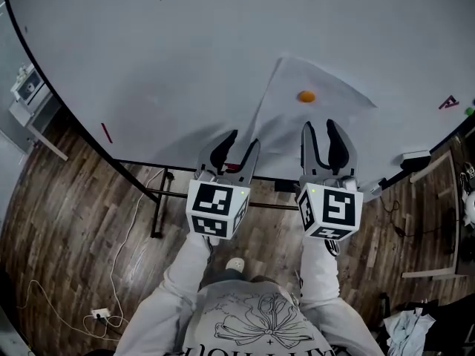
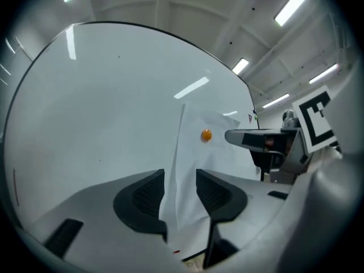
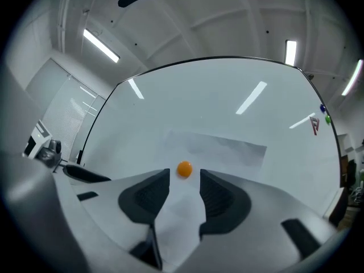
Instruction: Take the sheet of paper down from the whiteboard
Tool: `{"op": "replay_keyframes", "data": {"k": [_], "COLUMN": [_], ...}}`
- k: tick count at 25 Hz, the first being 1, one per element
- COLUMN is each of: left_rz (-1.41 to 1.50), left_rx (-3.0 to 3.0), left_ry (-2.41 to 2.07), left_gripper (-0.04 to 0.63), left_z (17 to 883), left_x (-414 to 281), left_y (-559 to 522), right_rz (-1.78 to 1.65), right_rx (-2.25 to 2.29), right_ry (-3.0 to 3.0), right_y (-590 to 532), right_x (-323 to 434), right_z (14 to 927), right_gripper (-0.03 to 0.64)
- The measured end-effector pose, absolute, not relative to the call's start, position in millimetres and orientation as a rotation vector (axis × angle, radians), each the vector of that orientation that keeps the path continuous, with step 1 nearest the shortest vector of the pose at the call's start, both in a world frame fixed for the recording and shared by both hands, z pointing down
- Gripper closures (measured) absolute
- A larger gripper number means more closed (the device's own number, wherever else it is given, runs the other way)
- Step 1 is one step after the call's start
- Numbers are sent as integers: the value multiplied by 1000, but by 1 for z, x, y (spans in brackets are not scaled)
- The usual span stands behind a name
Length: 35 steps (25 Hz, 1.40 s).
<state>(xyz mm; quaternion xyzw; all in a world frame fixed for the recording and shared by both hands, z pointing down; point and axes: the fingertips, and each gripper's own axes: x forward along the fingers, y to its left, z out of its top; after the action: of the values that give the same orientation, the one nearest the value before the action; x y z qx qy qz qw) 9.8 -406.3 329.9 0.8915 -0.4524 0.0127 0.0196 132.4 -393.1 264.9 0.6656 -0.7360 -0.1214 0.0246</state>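
A white sheet of paper hangs on the whiteboard, pinned by a round orange magnet. My left gripper is open at the sheet's lower left corner. In the left gripper view the paper shows in the gap between the open jaws, its left edge lifted off the board; the pads do not press on it. My right gripper is open just below the magnet. In the right gripper view the magnet sits just beyond the fingertips, over the paper.
A short red mark and a red letter are on the board. The board's black stand and white cables are on the wooden floor. A small white cart stands at the left.
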Motion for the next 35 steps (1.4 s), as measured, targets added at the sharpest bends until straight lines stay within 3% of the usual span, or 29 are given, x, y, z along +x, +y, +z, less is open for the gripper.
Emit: {"op": "replay_keyframes", "data": {"k": [22, 32, 35], "left_rz": [260, 218, 218], "left_rx": [2764, 2731, 2735], "left_ry": [-1194, -1232, -1237], "left_gripper": [426, 500, 503], "left_z": [371, 368, 368], "left_x": [59, 58, 62], "left_y": [-458, -462, -462], "right_rz": [-483, -535, -543], "right_rx": [1985, 2013, 2040], "right_ry": [-2180, -2059, -2023], "right_y": [-448, -453, -454], "right_x": [126, 123, 125], "right_z": [253, 256, 256], "right_gripper": [437, 442, 480]}}
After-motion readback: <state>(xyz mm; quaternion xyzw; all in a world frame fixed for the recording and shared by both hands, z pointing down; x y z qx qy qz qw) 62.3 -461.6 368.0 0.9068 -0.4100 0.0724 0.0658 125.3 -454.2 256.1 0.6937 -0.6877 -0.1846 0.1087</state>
